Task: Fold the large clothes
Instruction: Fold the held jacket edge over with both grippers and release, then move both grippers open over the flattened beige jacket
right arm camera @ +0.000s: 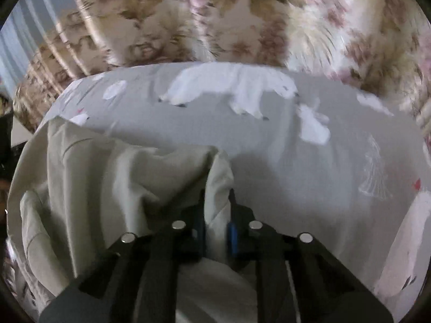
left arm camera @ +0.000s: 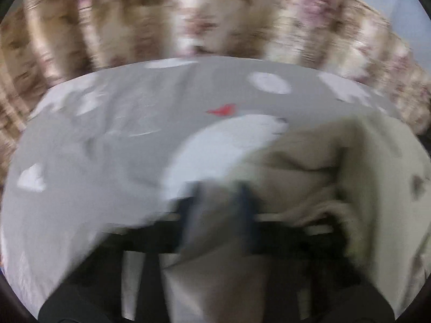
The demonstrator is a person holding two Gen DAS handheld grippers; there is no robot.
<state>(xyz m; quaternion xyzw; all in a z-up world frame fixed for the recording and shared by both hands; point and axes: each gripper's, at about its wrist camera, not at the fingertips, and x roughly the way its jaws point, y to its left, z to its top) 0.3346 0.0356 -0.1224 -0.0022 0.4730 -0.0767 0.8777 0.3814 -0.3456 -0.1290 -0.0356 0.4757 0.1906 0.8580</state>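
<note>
A large beige garment [right arm camera: 113,169] lies on a grey bed sheet printed with white polar bears [right arm camera: 269,145]. My right gripper [right arm camera: 217,196] is shut on a bunched edge of the garment, which fills the gap between its fingers. In the blurred left wrist view, my left gripper [left arm camera: 219,188] is shut on a fold of the same garment [left arm camera: 309,161], which spreads to the right and hangs down between the fingers.
A floral beige and pink curtain [right arm camera: 229,18] hangs behind the bed's far edge; it also shows in the left wrist view [left arm camera: 134,21]. A small red print [left arm camera: 223,109] marks the sheet [left arm camera: 94,134]. A dark object [right arm camera: 5,134] sits at the far left.
</note>
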